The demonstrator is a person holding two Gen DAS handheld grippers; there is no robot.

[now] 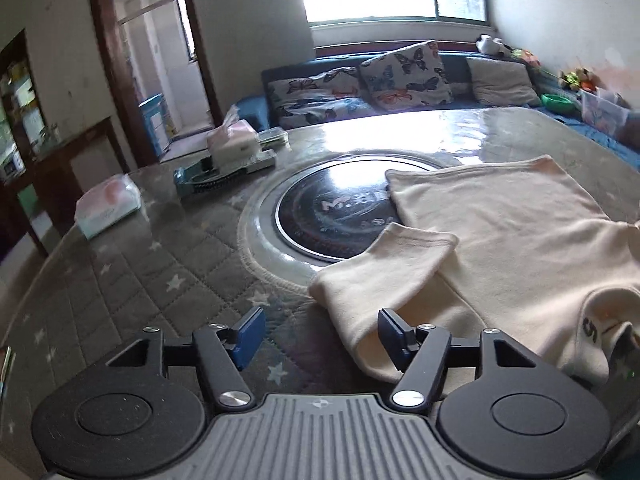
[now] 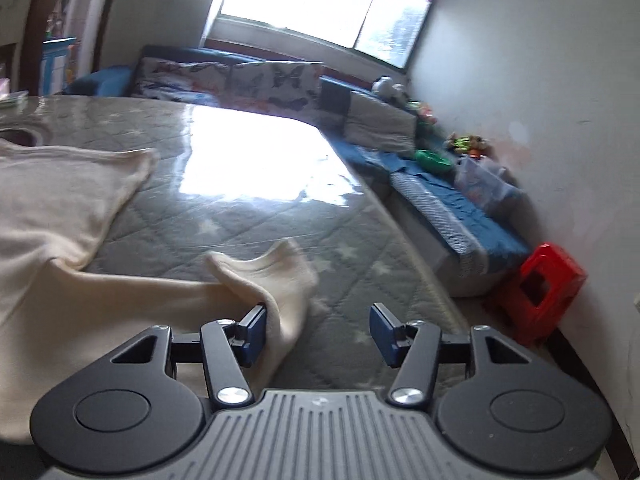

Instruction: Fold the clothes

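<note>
A cream T-shirt (image 1: 500, 232) lies spread on the grey star-quilted table cover (image 1: 132, 272). Its left sleeve (image 1: 384, 272) points toward my left gripper (image 1: 320, 338), which stands open; the sleeve's shoulder end lies beside the right finger, nothing between the pads. In the right wrist view the same cream shirt (image 2: 52, 216) fills the left side. Its other sleeve (image 2: 276, 284) is rumpled and lifted at the cuff, lying against the left finger of my open right gripper (image 2: 318, 336). The gap between those fingers shows only table cover.
A round black hotplate (image 1: 332, 212) is set in the table's middle, partly under the shirt. Tissue packs (image 1: 108, 204), a box (image 1: 232, 144) and a small tray sit at the far left. A blue sofa with cushions (image 1: 404, 76) runs behind; a red stool (image 2: 540, 292) stands on the right.
</note>
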